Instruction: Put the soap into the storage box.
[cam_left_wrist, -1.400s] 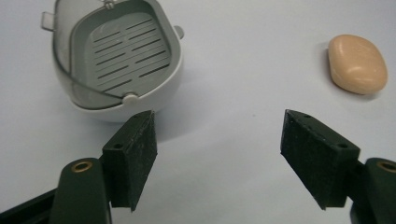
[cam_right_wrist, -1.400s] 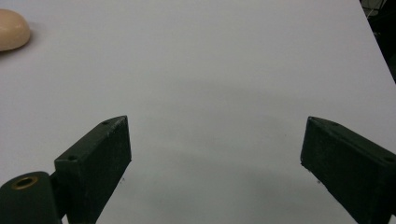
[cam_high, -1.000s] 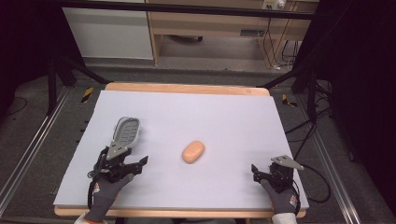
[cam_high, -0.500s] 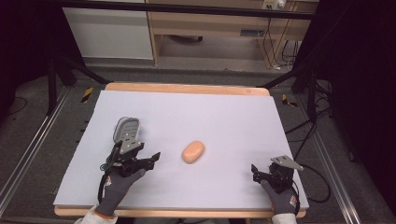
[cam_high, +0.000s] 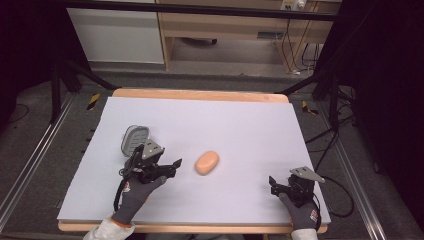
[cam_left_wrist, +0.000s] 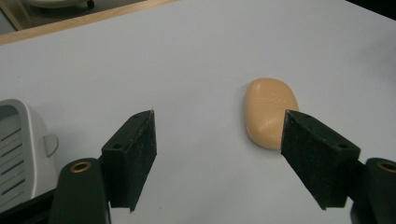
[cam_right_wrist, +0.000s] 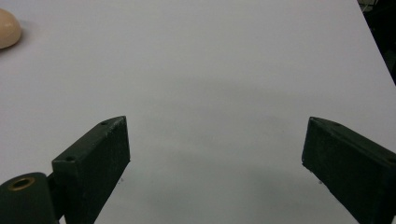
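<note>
Near the table's (cam_high: 240, 125) front edge: left gripper (cam_high: 167, 167) moved forward and rightward over the last second, away from the front-left corner, now close to the soap (cam_high: 207, 162). Fingers (cam_left_wrist: 133, 154) spread wide, holding nothing, the right one just in front of the bar's near edge, so the bar off-centre in the gap. Probably lining up for a grasp; needs a shift right first. Right gripper (cam_high: 278, 183) unmoved by the front-right corner, equally wide open and empty. Soap near the table's middle: peach, smooth, rounded oval, matte, likely slippery. Further left, just behind the left hand, a grey plastic soap dish (cam_high: 134, 139) with a slotted floor. Table cover plain, pale, smooth.
</note>
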